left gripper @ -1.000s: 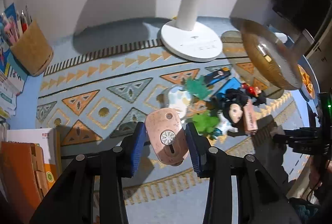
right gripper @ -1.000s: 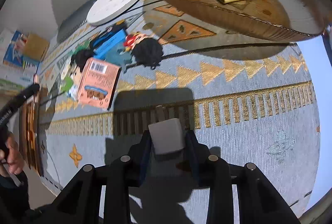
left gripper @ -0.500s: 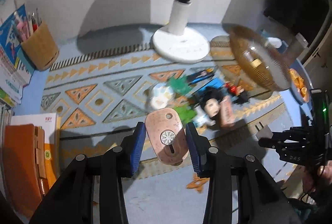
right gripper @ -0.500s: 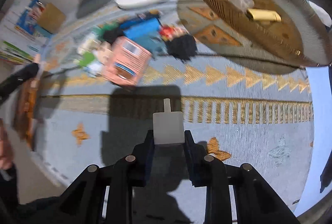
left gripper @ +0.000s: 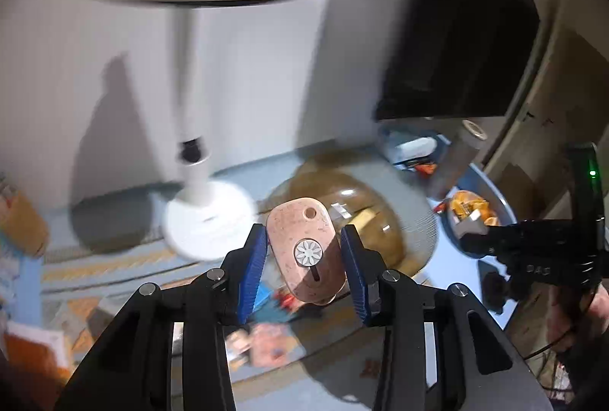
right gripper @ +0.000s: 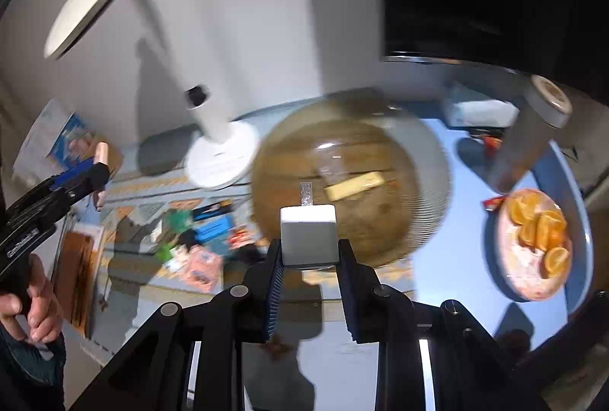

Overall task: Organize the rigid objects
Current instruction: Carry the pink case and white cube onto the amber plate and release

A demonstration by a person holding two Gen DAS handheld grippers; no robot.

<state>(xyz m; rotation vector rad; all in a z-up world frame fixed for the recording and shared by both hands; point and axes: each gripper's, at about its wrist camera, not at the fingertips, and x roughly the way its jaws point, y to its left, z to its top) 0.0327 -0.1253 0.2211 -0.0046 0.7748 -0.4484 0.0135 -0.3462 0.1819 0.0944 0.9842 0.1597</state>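
My left gripper [left gripper: 302, 253] is shut on a pink oval gadget [left gripper: 304, 251] with a white flower dial, held high in front of the brown glass bowl [left gripper: 415, 220]. My right gripper [right gripper: 308, 255] is shut on a white charger plug [right gripper: 308, 235] with a metal prong, held up in front of the same bowl [right gripper: 418, 182]. The bowl holds a yellow bar [right gripper: 356, 185] and a clear cup. A heap of small toys and a pink box [right gripper: 200, 268] lies on the patterned mat left of the bowl. The views are motion-blurred.
A white desk lamp [left gripper: 201, 159] stands behind and left of the bowl; its head hangs overhead. A plate of orange slices [right gripper: 536, 243] sits at the right, with a grey cylinder [right gripper: 533, 129] behind it. A pencil holder [left gripper: 23, 224] and books are at far left.
Both grippers have risen and tilted up from the mat toward the bowl, each still holding its object. The bowl now sits straight ahead of both.
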